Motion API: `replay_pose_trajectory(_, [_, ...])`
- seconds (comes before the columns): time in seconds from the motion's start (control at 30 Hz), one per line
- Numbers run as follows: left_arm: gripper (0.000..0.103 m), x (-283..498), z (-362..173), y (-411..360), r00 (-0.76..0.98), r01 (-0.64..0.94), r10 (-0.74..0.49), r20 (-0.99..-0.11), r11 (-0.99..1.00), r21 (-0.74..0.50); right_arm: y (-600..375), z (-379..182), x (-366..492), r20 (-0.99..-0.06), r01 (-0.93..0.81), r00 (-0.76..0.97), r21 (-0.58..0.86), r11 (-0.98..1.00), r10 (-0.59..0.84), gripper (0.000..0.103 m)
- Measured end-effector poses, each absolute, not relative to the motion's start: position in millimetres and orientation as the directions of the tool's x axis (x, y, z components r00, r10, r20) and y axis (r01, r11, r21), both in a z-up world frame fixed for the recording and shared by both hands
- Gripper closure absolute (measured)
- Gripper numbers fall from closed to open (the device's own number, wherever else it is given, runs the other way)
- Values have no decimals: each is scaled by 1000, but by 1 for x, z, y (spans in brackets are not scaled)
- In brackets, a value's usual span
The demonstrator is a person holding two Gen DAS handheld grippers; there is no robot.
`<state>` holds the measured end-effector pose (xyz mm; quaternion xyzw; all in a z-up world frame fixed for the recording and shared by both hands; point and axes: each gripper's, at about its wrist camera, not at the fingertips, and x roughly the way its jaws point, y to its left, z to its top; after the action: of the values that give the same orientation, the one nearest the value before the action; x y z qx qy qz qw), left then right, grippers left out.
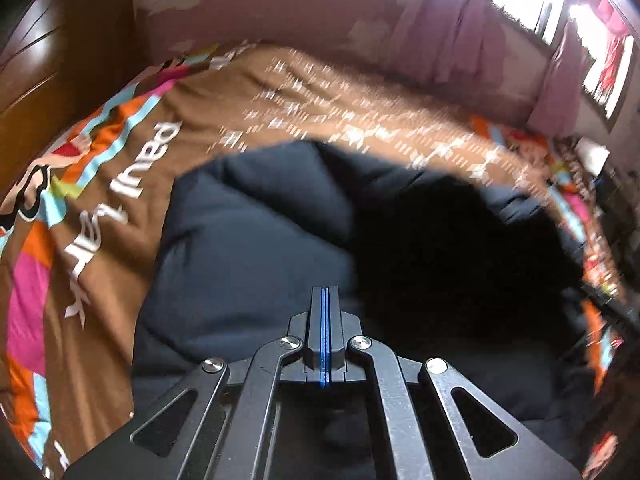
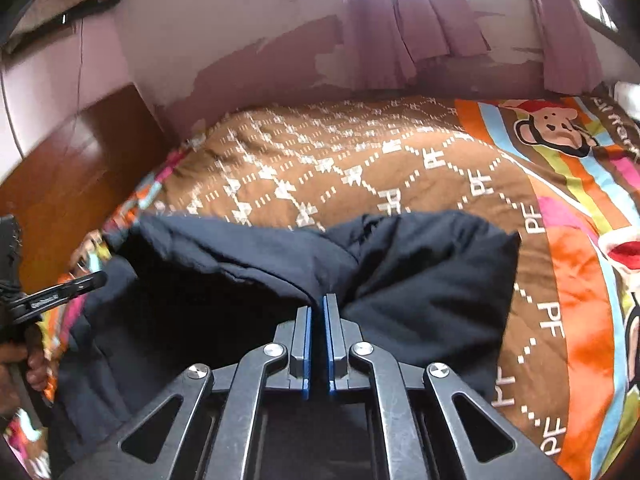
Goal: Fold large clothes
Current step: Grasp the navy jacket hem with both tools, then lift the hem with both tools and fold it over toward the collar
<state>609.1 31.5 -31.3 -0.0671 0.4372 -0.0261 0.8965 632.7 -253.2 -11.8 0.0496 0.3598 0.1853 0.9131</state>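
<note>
Dark padded jacket (image 2: 280,280) lies bunched on the bed's patterned quilt (image 2: 400,168), toward its near edge. Right gripper (image 2: 317,300) is clamped on a fold of it; left gripper (image 1: 325,292) is pressed together, holding nothing visible. Carry the pinched fold across evenly, keeping edges aligned.

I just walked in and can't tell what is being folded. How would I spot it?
Find the bed with the brown bedspread patterned in white, with bright cartoon-monkey borders. On its near side lies a puffy dark navy jacket, pinched by the right tool. It is the only plain, dark thing there.
</note>
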Motion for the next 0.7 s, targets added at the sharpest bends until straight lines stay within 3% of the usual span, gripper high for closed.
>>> replay_pose_trajectory(0.17, [103,594,-30,39,695,68,-235,-680,963,-263,-251,-31,641,-649,-268,680,214,940,341,98])
replay_pose_trajectory(0.4, [103,599,34,28,811,190,-349,-469,916,-354,-254,-58,642,-665,-274,669,194,942,331,98])
replay_pose_trajectory(0.53, [103,635,42,-6,759,221,-350,-549,932,-288,-252,-61,642,-667,-283,668,183,941,331,98])
replay_pose_trajectory(0.7, [103,678,-3,-48,531,228,-383,-756,924,-307,-251,-62,642,-668,-286,665,183,940,333,98])
